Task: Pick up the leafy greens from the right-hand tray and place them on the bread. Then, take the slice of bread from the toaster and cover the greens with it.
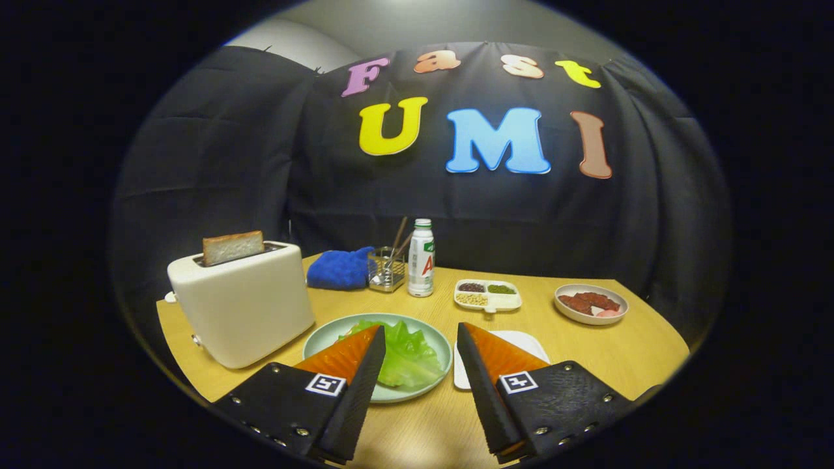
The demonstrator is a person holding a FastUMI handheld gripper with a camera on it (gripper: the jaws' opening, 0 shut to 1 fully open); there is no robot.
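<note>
Hand-held gripper: we see the hand-held gripper [420, 345] released, its fingers spread wide and gripping nothing, hovering above the bench [586, 365].
Leafy greens: the leafy greens [410, 355] lie on a pale green plate [326, 342], just ahead of the fingers and partly behind the left one; we cannot tell whether bread lies beneath them.
White tray: a white tray [531, 342] sits just right of the plate, mostly behind the right finger; we cannot make out what it holds.
Toast: a slice of bread [232, 247] stands upright in the toaster [241, 309], left of the plate.
Stage: we judge the greens may already rest on the bread, or merely lie on a plate; the scene fits both.
Doing it well: whichever piece we grasp, we would centre it between the fingers, close gently so nothing tears or crumbles, and lift straight up.
</note>
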